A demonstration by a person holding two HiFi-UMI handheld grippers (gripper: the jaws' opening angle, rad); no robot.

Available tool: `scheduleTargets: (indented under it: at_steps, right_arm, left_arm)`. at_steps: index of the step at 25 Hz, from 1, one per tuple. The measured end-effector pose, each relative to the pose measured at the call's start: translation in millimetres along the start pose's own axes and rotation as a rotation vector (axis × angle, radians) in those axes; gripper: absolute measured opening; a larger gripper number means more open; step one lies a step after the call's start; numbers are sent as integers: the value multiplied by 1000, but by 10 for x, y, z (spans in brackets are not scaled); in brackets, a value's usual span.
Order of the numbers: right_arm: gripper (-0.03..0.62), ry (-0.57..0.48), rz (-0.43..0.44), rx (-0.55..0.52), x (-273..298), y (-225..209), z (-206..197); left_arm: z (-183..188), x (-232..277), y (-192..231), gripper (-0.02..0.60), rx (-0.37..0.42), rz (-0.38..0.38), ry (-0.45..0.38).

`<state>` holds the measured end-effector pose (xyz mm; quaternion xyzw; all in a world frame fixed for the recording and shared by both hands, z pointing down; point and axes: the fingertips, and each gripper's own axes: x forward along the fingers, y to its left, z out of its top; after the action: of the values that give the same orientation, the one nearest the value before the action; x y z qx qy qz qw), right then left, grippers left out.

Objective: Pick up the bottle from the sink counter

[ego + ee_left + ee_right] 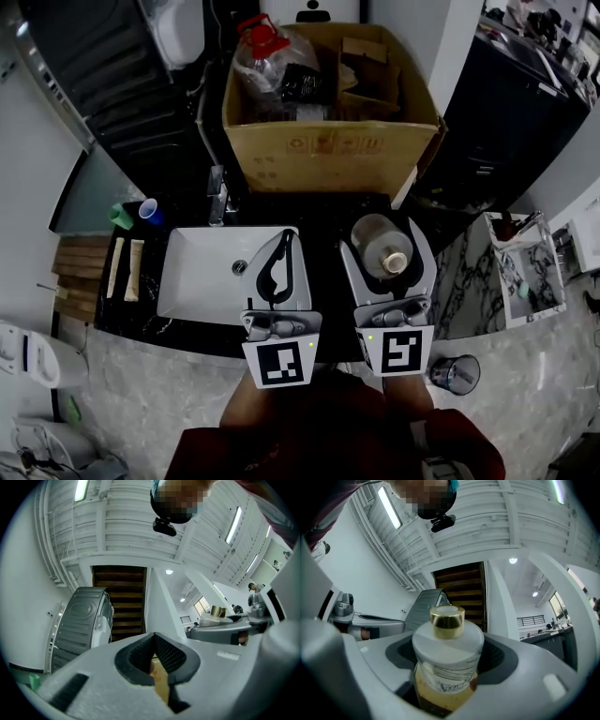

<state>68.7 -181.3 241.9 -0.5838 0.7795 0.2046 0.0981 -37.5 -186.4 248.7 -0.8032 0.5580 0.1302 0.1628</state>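
Note:
The bottle (380, 246) is round and pale, with a gold cap (396, 262) and amber liquid inside. My right gripper (382, 231) is shut on it, and holds it over the black sink counter (323, 214), right of the basin. In the right gripper view the bottle (449, 663) fills the gap between the jaws of the right gripper (450, 649), and both pads press its sides. My left gripper (284, 236) hangs over the basin's right part, shut, with nothing in it. In its own view the left gripper (154, 641) has its tips together.
A white sink basin (202, 272) with a faucet (217, 197) is set in the counter. A blue cup (150, 211), a green cup (120, 216) and tubes (134, 270) stand at the left. An open cardboard box (328, 145) behind holds a red-capped jug (262, 42). A small bin (455, 373) stands lower right.

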Motion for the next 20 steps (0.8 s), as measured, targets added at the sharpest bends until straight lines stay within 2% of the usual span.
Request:
scheduleTargets:
  at_steps: [20]
  right_arm:
    - [339, 38, -18, -16, 29, -82, -89]
  left_arm:
    - [-14, 66, -60, 0, -28, -25, -3]
